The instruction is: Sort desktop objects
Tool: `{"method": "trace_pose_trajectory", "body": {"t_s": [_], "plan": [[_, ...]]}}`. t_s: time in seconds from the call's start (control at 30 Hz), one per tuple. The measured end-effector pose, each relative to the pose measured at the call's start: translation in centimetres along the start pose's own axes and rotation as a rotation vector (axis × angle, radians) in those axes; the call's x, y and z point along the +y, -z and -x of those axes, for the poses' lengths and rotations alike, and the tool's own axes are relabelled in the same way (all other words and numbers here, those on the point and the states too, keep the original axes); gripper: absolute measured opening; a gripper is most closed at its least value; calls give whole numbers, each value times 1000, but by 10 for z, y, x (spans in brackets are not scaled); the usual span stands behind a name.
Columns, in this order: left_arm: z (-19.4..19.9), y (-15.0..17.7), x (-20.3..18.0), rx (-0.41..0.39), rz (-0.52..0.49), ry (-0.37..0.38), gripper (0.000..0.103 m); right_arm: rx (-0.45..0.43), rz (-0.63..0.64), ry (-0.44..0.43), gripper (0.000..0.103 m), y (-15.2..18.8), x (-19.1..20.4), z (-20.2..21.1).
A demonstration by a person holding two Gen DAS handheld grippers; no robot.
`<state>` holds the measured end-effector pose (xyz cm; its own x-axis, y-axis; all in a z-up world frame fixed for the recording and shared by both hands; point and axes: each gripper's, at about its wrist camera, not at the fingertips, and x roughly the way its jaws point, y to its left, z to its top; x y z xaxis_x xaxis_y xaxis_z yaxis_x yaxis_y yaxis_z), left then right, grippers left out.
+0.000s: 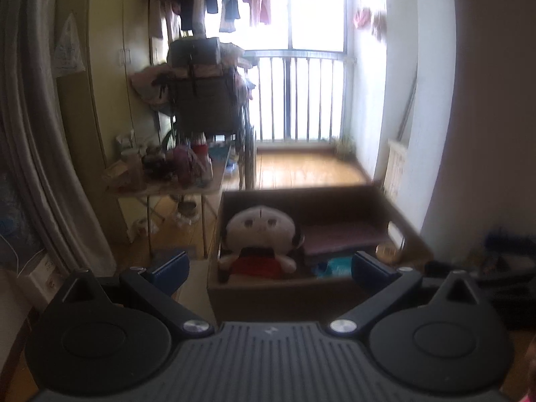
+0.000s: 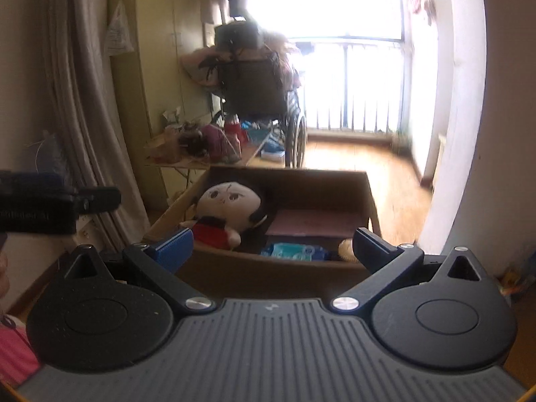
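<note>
Left wrist view: the left gripper (image 1: 268, 268) is held level, its two blue-padded fingers (image 1: 169, 264) spread wide apart with nothing between them. Directly ahead sits an open cardboard box (image 1: 278, 293). Inside it, at the left end, a plush doll (image 1: 261, 238) with a pale face, dark hair and red top sits upright against the box wall. To the doll's right lies a flat pinkish-purple book or pad (image 1: 345, 232); the blur prevents telling which. Below that, a blue packet (image 1: 336, 266) shows partly behind the right finger. Beyond the box stands a folding table (image 1: 201, 187) crowded with clutter, and a wheelchair (image 1: 207, 100) piled with bags.

Right wrist view: the right gripper (image 2: 273, 246) likewise has its fingers (image 2: 174, 246) well separated and empty. The same cardboard box (image 2: 268, 271) lies just ahead of the fingertips. The doll (image 2: 227, 207) leans at the left, the pink flat item (image 2: 315, 222) lies to its right, the blue packet (image 2: 294, 252) sits near the front wall, and a rounded tan object (image 2: 346, 249) shows beside the right finger. The other gripper's dark body (image 2: 40, 202) enters at the left edge. A pink sleeve (image 2: 15, 351) is visible at lower left.
</note>
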<state>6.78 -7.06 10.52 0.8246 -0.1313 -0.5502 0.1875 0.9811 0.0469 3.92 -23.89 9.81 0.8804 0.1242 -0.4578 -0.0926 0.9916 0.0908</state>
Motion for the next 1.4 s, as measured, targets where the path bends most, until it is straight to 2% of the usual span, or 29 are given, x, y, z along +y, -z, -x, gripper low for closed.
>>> {"method": "trace_pose_trajectory", "body": {"t_s": [0.07, 0.2, 0.27, 0.43, 0.8, 1.4], "plan": [[-12, 3, -1, 65, 15, 1, 103, 25, -30, 24, 102, 1, -2, -7], [-31, 10, 3, 173, 84, 25, 103, 164, -92, 46, 102, 8, -7, -28], [-39, 13, 3, 214, 116, 40, 103, 231, -130, 85, 102, 15, -9, -41], [-52, 18, -4, 277, 93, 12, 103, 341, -134, 166, 102, 26, -7, -66], [-63, 12, 3, 298, 148, 6, 103, 343, -44, 212, 102, 12, 0, -72], [-74, 9, 4, 311, 165, 5, 103, 372, -30, 217, 102, 8, -1, -84]]}}
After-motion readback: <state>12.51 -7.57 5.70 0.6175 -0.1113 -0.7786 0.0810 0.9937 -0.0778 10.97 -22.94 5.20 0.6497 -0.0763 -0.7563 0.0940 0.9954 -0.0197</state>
